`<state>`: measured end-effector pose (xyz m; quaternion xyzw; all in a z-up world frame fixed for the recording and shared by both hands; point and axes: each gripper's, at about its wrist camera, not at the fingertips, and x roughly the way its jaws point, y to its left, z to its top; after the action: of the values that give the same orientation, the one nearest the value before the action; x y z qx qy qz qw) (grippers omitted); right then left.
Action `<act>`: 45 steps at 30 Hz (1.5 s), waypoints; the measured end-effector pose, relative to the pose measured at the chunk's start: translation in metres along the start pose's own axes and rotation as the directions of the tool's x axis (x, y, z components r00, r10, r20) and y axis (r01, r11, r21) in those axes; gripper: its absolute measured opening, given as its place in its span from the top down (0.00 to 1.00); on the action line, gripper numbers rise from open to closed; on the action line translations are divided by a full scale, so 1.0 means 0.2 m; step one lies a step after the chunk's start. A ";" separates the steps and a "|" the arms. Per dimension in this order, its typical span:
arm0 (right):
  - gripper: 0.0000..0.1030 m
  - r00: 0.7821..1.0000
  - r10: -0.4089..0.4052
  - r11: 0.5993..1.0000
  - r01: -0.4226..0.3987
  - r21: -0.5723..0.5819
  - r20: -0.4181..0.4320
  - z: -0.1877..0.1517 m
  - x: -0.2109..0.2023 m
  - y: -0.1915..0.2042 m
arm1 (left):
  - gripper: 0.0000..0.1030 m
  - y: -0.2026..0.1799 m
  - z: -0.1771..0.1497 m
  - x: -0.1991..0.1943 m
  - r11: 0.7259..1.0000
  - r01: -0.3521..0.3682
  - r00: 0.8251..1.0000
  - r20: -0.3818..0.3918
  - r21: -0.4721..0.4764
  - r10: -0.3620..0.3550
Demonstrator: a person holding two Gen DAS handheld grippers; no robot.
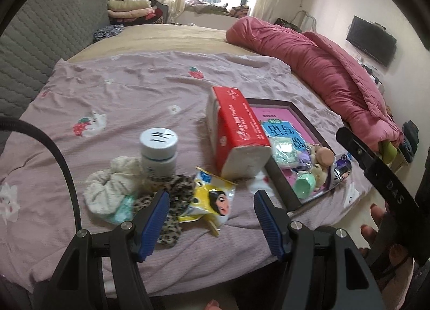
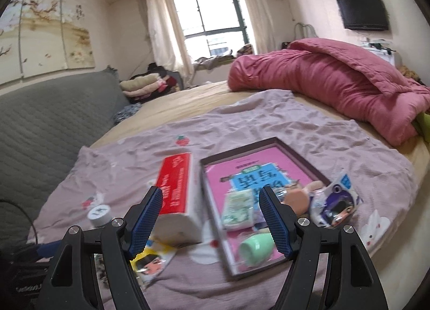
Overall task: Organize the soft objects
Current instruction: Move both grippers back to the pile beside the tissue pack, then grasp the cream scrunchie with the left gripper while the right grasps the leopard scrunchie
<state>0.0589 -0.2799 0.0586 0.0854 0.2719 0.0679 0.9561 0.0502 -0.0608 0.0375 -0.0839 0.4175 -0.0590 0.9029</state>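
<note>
first, left wrist view: left gripper [image 1: 211,201] hovers with jaws apart, nothing between them, just above a yellow snack packet [image 1: 212,197] and a leopard scrunchie [image 1: 172,210]. one cream scrunchie [image 1: 113,189] touches one white jar [image 1: 158,152]; a pale green soft item peeks from under the scrunchies, too hidden to identify. one red tissue pack [image 1: 236,132] lies just beside the left wall of the dark-rimmed tray [image 1: 282,183]. tray holds one green cup [image 1: 305,183], one wrapped green-white packet [image 1: 283,154], one small doll [image 1: 323,158]; a purple packet [image 1: 341,171] overhangs its near right corner. lilac sheet [image 1: 121,89] lies bare and wide beyond the clutter; bed edge drops off right of the tray. pink duvet [image 1: 322,68] bunched along the far right.

then, right wrist view, blurred: right gripper [image 2: 211,220] spread wide, holding nothing, hovering over the tissue pack [image 2: 174,191] and tray [image 2: 242,148]. cup [image 2: 255,249], doll [image 2: 295,198], purple packet [image 2: 336,207], yellow packet [image 2: 150,261], jar [image 2: 99,213] each seen once. open sheet beyond the tray toward the duvet [image 2: 336,73].
</note>
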 end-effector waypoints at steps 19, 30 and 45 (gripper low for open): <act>0.27 0.978 0.105 0.983 -0.129 -0.131 -0.179 -0.15 0.07 0.36 | 0.37 0.37 -0.02 -0.09 0.990 -0.081 0.996 0.036 -0.112 0.085; 0.27 0.928 0.192 0.918 -0.286 -0.276 -0.321 -0.34 0.23 0.63 | 0.37 0.72 -0.09 0.03 0.960 -0.162 0.986 -0.006 -0.227 0.165; 0.27 0.884 0.178 0.898 -0.326 -0.296 -0.432 -0.47 0.63 0.81 | 0.37 0.89 -0.06 0.36 0.946 -0.158 0.987 -0.075 -0.284 0.142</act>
<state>0.1014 -0.0868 -0.0526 -0.0718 0.4279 0.2583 0.8631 0.0942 0.1003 -0.0591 -0.1813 0.4508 0.0692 0.8713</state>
